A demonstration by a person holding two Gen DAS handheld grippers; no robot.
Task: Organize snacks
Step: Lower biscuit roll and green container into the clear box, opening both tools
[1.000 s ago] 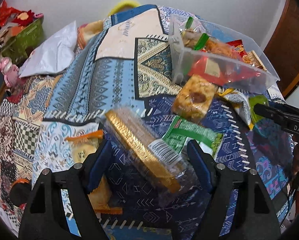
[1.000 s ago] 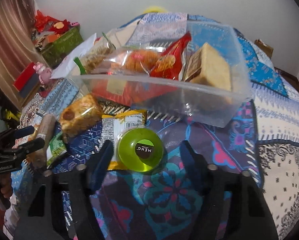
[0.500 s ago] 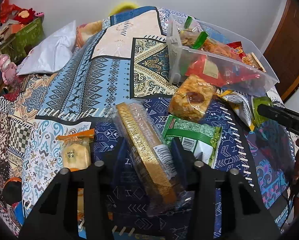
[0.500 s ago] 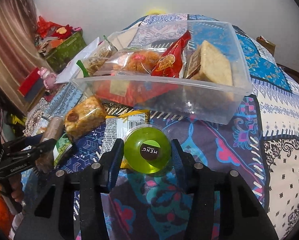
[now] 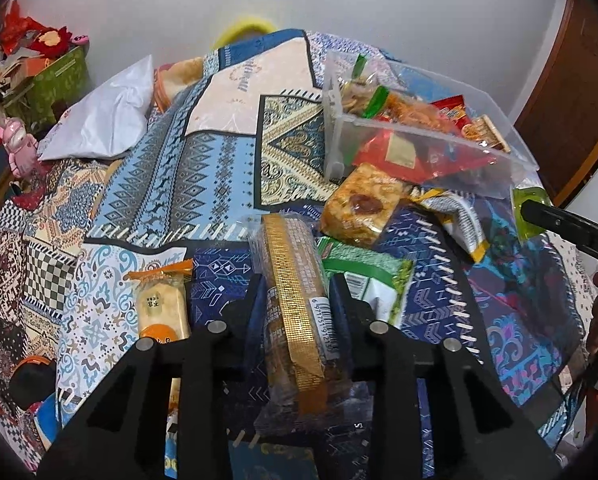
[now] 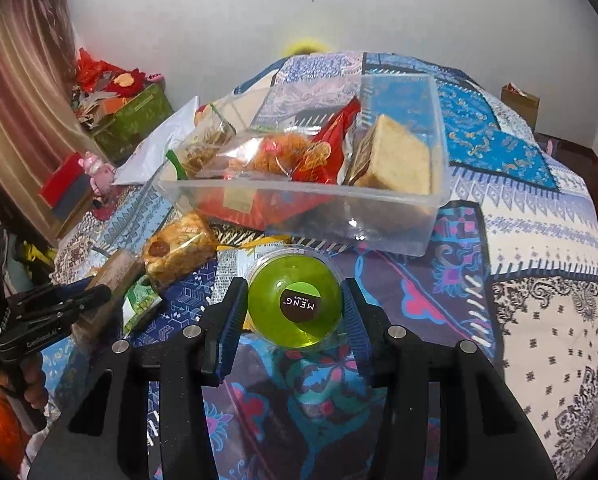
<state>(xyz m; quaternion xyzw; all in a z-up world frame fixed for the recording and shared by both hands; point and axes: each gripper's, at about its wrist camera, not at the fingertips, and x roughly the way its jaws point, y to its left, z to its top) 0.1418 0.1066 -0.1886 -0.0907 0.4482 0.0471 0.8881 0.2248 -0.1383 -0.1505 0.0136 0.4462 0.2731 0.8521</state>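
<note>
The clear plastic bin [image 6: 395, 236] sits tilted on the patterned bedspread [image 6: 539, 280], already crowded with packets, so anything dropped carelessly over its near wall could slide back out or tip it further. In front of the bin's left corner, the left gripper [image 5: 297, 300] has closed on a long biscuit pack [image 5: 295, 280] near one end; the soft wrapper may sag and slip. Just before the bin's near wall, the right gripper [image 6: 295, 312] clamps the round green jelly cup [image 6: 295, 304], whose smooth curve could squirt free.

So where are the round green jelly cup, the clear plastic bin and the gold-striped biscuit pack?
Round green jelly cup [image 6: 295, 306]: right wrist view, lid.
Clear plastic bin [image 6: 339, 216]: right wrist view, front wall.
Gold-striped biscuit pack [image 5: 295, 292]: left wrist view, gold band.
</note>
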